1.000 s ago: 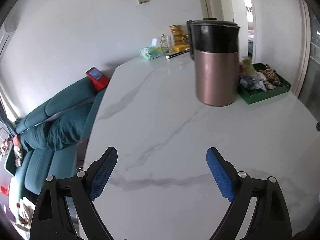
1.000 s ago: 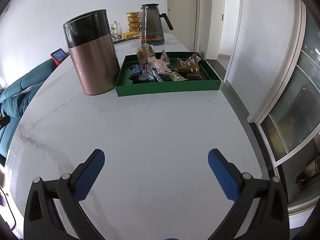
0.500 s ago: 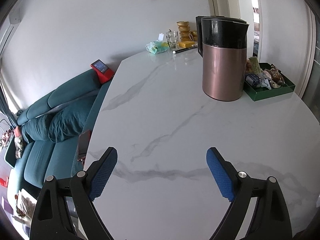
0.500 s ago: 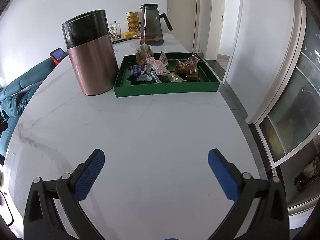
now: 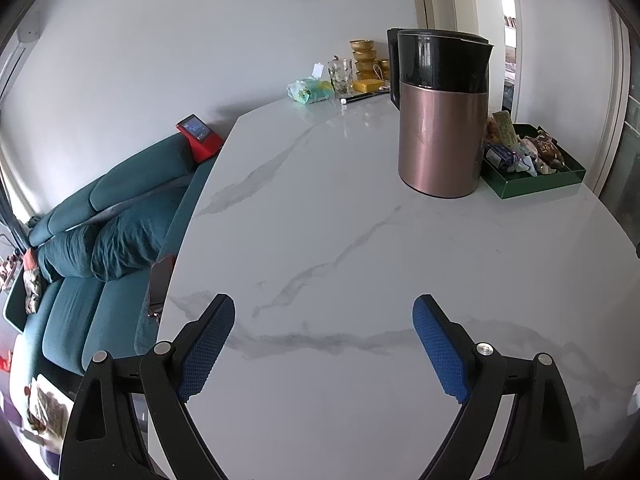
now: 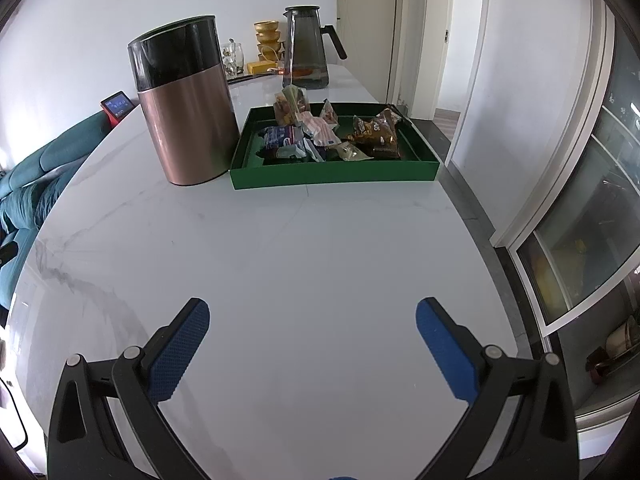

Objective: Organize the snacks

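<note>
Looking from the right gripper [image 6: 312, 318], jaws wide and empty, the snacks [image 6: 332, 136] lie in the green tray [image 6: 334, 178], far on the table [image 6: 304, 264], just right of the copper canister [image 6: 186, 120]. The left gripper [image 5: 324, 316], also wide, sees the sofa [image 5: 104, 248]; the canister hides part of the tray.

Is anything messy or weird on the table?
Nothing is spilled or broken. The only untidy spot is the green rectangular tray: the snack packets lie jumbled on each other, some leaning, crowded toward its back. The copper-and-black canister stands upright beside it on the white marble table.
</note>
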`<state>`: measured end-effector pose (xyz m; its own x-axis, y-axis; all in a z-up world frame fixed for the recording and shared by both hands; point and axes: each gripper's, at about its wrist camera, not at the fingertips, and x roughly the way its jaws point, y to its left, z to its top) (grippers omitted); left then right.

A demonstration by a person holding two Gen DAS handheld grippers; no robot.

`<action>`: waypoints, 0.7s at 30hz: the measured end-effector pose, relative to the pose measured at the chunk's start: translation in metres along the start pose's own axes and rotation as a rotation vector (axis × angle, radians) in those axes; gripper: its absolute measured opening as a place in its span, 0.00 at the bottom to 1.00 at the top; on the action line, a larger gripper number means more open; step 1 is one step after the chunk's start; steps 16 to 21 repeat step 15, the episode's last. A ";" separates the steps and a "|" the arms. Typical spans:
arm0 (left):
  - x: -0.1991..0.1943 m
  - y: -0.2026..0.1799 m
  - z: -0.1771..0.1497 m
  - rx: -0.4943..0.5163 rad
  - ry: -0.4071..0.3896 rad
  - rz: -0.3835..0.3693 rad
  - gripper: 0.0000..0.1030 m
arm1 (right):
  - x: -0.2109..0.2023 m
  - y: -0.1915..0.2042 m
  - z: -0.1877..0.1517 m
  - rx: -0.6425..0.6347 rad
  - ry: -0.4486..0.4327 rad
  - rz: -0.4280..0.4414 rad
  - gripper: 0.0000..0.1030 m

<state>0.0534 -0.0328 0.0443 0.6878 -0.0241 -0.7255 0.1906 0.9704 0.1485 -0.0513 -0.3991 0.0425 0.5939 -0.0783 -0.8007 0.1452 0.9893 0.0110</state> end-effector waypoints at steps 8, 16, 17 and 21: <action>0.000 -0.001 0.000 0.002 -0.001 -0.008 0.85 | -0.001 -0.001 -0.001 0.002 -0.001 -0.003 1.00; 0.001 -0.001 0.001 0.003 0.000 -0.013 0.85 | 0.000 -0.003 0.000 0.003 0.001 -0.004 1.00; 0.001 -0.001 0.001 0.003 0.000 -0.013 0.85 | 0.000 -0.003 0.000 0.003 0.001 -0.004 1.00; 0.001 -0.001 0.001 0.003 0.000 -0.013 0.85 | 0.000 -0.003 0.000 0.003 0.001 -0.004 1.00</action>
